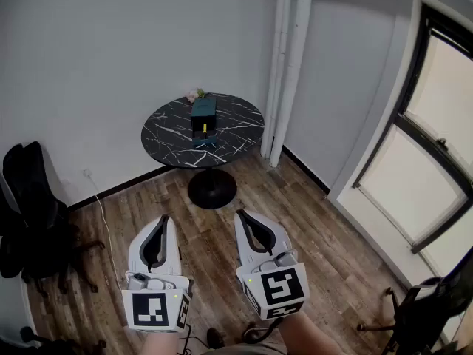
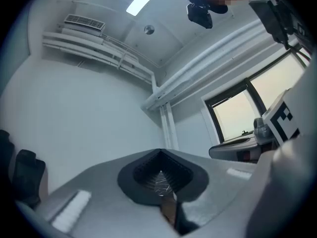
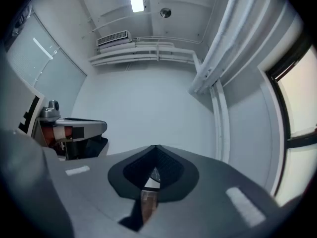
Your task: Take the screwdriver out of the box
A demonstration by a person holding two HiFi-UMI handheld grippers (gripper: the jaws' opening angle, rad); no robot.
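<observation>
One table [image 1: 166, 135] stands well ahead of both jaw pairs; left gripper [image 1: 164, 220] and right gripper [image 1: 242, 215] are pressed closed, empty. On it sits the box [image 1: 203, 109], with what seems the yellow screwdriver [image 1: 205, 129] inside. Jaws arriving unopened would likely shove the box rather than grasp the screwdriver.

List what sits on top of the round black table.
A dark teal box, a yellow thing at its near end, and a small pale item behind it. The box's inside cannot be seen from here.
</observation>
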